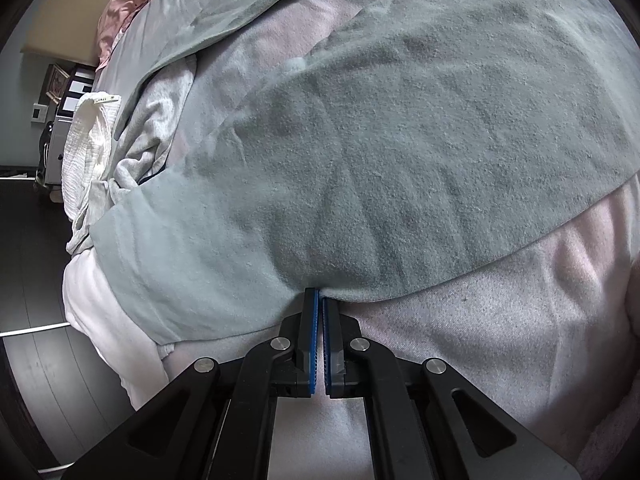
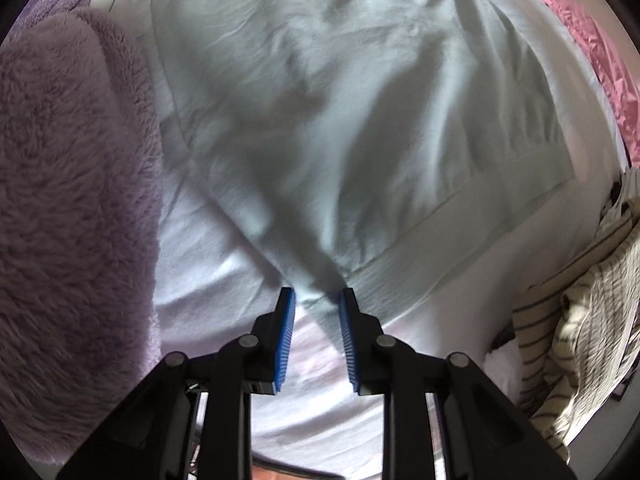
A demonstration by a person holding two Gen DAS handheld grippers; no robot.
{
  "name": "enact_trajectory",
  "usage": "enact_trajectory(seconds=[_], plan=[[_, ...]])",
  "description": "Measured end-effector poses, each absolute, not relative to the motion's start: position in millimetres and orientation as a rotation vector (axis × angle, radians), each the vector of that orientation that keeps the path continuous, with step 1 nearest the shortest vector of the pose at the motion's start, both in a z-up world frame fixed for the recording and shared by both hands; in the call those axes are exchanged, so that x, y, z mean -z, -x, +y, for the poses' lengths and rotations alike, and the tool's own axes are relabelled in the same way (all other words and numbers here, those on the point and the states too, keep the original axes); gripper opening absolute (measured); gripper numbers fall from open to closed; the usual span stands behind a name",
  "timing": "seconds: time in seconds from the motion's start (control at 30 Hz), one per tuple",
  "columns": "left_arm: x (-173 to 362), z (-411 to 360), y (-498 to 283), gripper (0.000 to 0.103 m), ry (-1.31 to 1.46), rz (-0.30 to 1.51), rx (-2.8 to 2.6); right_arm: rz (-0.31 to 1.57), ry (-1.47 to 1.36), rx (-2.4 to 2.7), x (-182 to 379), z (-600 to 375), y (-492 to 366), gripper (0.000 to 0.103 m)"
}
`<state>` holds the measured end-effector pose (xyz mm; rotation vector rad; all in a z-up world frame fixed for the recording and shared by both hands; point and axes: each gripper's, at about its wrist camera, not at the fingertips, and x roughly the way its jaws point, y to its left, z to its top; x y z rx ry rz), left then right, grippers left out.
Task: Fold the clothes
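Observation:
A pale green knit garment [image 1: 380, 152] lies spread on a bed with a pale pink cover [image 1: 500, 320]. My left gripper [image 1: 320, 294] is shut, its blue pads pinched on the garment's near hem. In the right wrist view the same pale green garment [image 2: 340, 120] shows its ribbed hem band [image 2: 460, 216] running to the right. My right gripper [image 2: 317, 296] is open, its jaws standing on either side of a corner of the garment that lies between them.
A fluffy lilac blanket [image 2: 68, 200] fills the left of the right wrist view. A cream striped garment [image 2: 580, 320] lies crumpled at the right, pink bedding [image 2: 592, 52] beyond. White and grey clothes [image 1: 100, 140] are piled at the bed's left edge, above dark floor [image 1: 32, 260].

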<state>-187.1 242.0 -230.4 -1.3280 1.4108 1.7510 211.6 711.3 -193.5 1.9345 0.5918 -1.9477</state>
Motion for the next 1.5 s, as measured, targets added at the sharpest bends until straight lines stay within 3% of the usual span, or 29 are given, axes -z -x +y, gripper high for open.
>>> enact_trajectory(seconds=[0.33, 0.8, 1.17, 1.33, 1.43, 1.5], plan=[[220, 241, 174, 0.001, 1.282, 1.35, -1.849, 0.475, -1.963, 2.05, 182, 719, -206, 0.007], [196, 211, 169, 0.001, 1.162, 1.149, -1.969, 0.449, -1.946, 2.365, 123, 730, -194, 0.005], [112, 219, 223, 0.0, 1.049, 0.971, -2.157, 0.428, -1.895, 2.647, 103, 780, -164, 0.004], [110, 237, 218, 0.002, 1.044, 0.983, -1.987, 0.457, -1.92, 2.597, 100, 772, -151, 0.004], [133, 235, 216, 0.006, 1.043, 1.108, -1.876, 0.432, -1.944, 2.575, 100, 771, -158, 0.004], [150, 231, 208, 0.016, 1.056, 1.174, -1.822, 0.385, -1.952, 2.583, 103, 775, -161, 0.004]])
